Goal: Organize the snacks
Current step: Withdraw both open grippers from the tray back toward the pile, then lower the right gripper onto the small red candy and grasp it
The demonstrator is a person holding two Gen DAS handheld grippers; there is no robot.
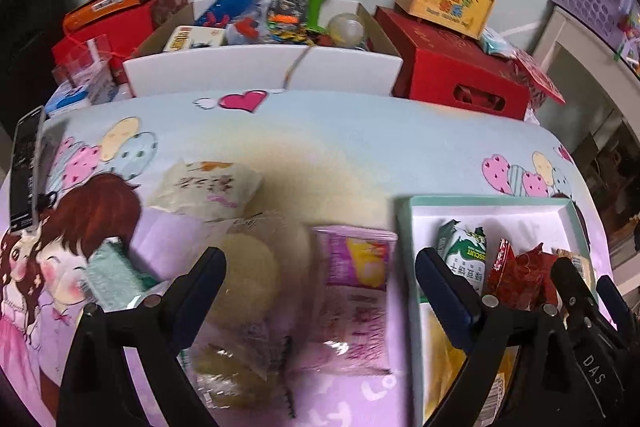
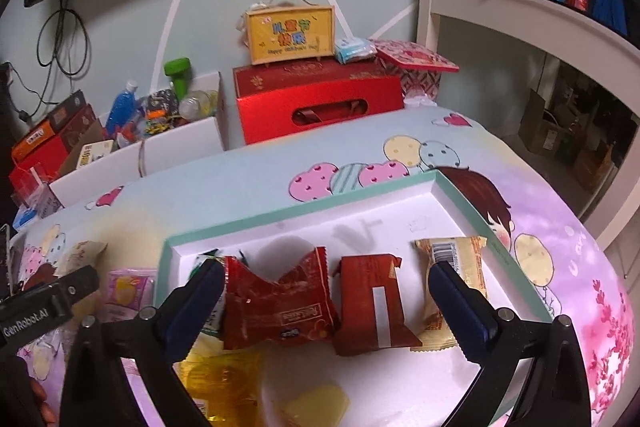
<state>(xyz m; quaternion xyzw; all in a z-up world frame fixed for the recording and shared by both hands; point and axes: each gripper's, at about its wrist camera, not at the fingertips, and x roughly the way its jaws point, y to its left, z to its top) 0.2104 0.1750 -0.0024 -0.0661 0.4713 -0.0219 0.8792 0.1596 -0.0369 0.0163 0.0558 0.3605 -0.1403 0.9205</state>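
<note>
My landmark is the shallow white tray (image 2: 460, 195) with the mint-green rim, lying on the cartoon-printed tablecloth (image 2: 560, 227). My right gripper (image 2: 326, 285) hangs over the near half of that tray with its jaws spread wide and nothing between them. Inside the tray, along a row, lie a green-and-white biscuit packet (image 1: 466, 255) at the left end, then a crinkled red packet (image 2: 280, 301), a darker red-brown packet (image 2: 368, 307) and a gold packet with a barcode (image 2: 460, 259) at the right end; a clear yellow packet (image 2: 224, 371) lies nearer to me in the tray's left corner. My left gripper (image 1: 320, 273) hovers just left of the tray, outside it, jaws also wide open and empty. Below it on the cloth, beside the tray's left wall, lies a pink packet (image 1: 356, 267), with a clear wrapper holding a round pale cake (image 1: 252, 267) touching its left edge, and a cream-coloured packet (image 1: 208, 187) farther left and away from me. Well beyond the tray stand a red carton (image 2: 316, 111), a yellow handled box (image 2: 290, 35) atop it, and a white box of odds and ends (image 1: 260, 67).
</note>
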